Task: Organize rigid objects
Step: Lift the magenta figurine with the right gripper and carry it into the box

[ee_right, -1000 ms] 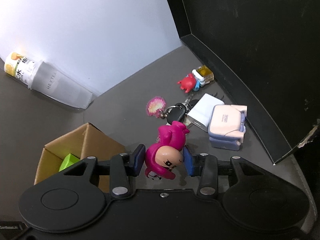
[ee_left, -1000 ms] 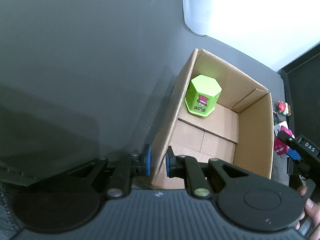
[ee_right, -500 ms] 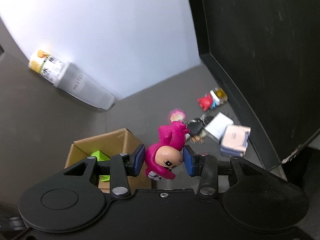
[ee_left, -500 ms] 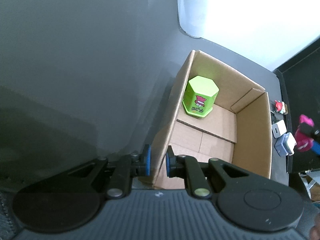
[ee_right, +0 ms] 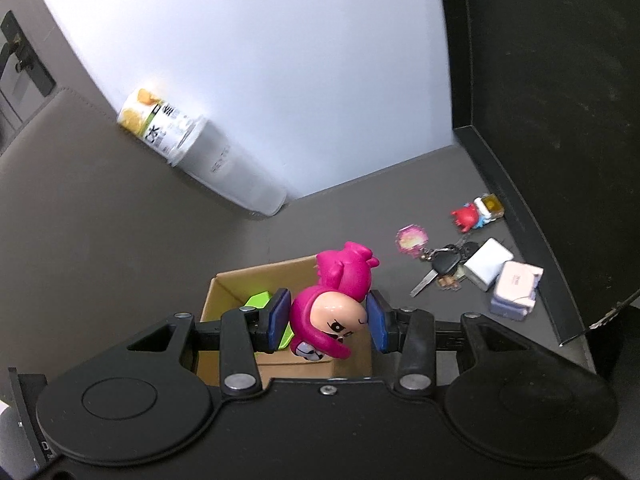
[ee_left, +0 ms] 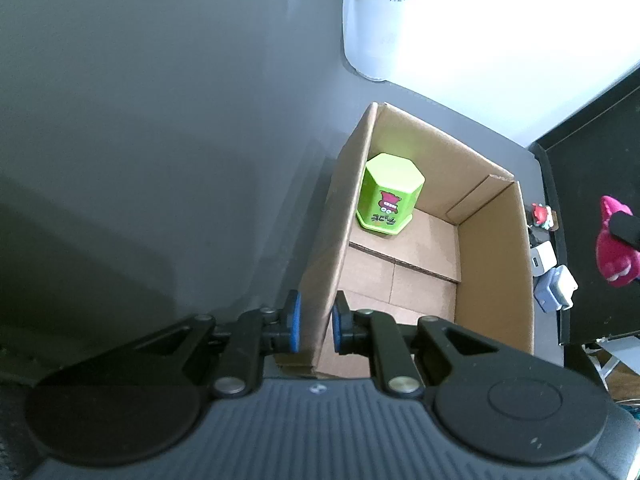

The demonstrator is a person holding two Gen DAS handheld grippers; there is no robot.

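An open cardboard box [ee_left: 496, 248] stands on the dark table, with a green hexagonal tin [ee_left: 390, 200] upright in its far left corner. My left gripper [ee_left: 316, 324] is shut on the box's left wall at the near end. My right gripper [ee_right: 326, 320] is shut on a pink toy figure [ee_right: 340, 300], held upside down above the box [ee_right: 224, 292]. The same pink figure [ee_left: 614, 240] shows at the right edge of the left wrist view, beyond the box's right wall.
A frosted plastic bottle [ee_right: 208, 160] lies by the white wall behind the box. Right of the box lie a car key with charms [ee_right: 436, 268], a white charger [ee_right: 488, 264], a pale lilac case [ee_right: 516, 292] and a small red toy [ee_right: 466, 214]. A black panel borders the right side.
My right gripper has risen with the pink figure and come over toward the box, which now lies under it. The left gripper keeps its hold on the box wall.
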